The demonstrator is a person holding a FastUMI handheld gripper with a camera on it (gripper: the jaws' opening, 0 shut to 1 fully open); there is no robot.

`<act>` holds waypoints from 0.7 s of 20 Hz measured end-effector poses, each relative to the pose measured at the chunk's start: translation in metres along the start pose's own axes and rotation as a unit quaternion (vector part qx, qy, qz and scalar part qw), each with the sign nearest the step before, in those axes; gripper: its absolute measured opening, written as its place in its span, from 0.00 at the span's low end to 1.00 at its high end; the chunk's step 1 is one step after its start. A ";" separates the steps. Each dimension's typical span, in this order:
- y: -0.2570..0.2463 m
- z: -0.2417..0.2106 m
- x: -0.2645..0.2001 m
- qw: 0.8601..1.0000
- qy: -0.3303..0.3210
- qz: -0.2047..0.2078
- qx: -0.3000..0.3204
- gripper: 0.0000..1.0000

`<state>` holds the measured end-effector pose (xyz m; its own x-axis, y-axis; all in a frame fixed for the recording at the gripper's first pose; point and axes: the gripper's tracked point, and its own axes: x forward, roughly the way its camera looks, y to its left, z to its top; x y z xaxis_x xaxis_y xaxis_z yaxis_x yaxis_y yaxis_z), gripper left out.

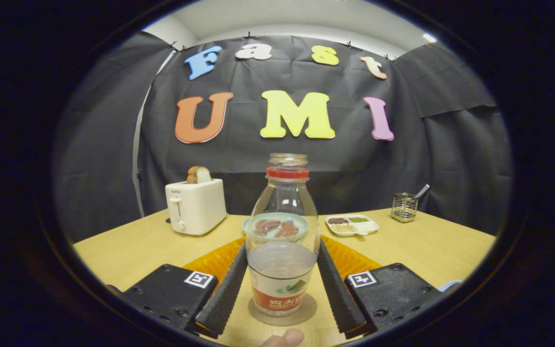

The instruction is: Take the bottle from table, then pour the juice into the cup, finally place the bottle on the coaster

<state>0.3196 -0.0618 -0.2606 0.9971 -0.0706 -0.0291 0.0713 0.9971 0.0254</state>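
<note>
Two ribbed fingers [231, 284] of my gripper [281, 282] flank the open glass bottle [282, 241]. They lie close along its sides, but I cannot tell whether the pads press on the glass. The bottle stands upright on the round coaster [258, 315] near the table's [138, 248] front edge, partly filled with clear liquid, cap off. A fingertip [284, 338] shows just in front of the coaster. Behind the bottle lie an orange mat [215, 260] and a plate [246, 224]; a toaster [195, 206] holding bread stands toward the back left. By my judgement the placing step is at hand; releasing and withdrawing remain. Pouring cannot be confirmed.
</note>
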 end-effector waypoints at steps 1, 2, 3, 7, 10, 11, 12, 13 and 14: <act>-0.003 0.003 -0.003 1.000 -0.002 -0.005 -0.005 0.91; -0.005 0.005 -0.005 1.000 -0.002 -0.008 -0.009 0.93; -0.003 0.008 -0.010 1.000 -0.002 -0.008 -0.012 0.94; 0.007 0.026 -0.030 1.000 -0.002 -0.002 -0.027 0.97; 0.017 0.042 -0.047 0.999 0.002 0.005 -0.043 0.97; 0.021 0.047 -0.054 0.999 0.003 0.009 -0.042 0.97; 0.025 0.055 -0.063 0.999 0.000 0.013 -0.041 0.97; 0.028 0.065 -0.073 0.999 -0.004 0.015 -0.039 0.97; 0.030 0.074 -0.083 0.999 -0.007 0.016 -0.039 0.97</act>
<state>0.2409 -0.0275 -0.1837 0.9991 -0.0383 -0.0155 0.0375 0.9980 -0.0513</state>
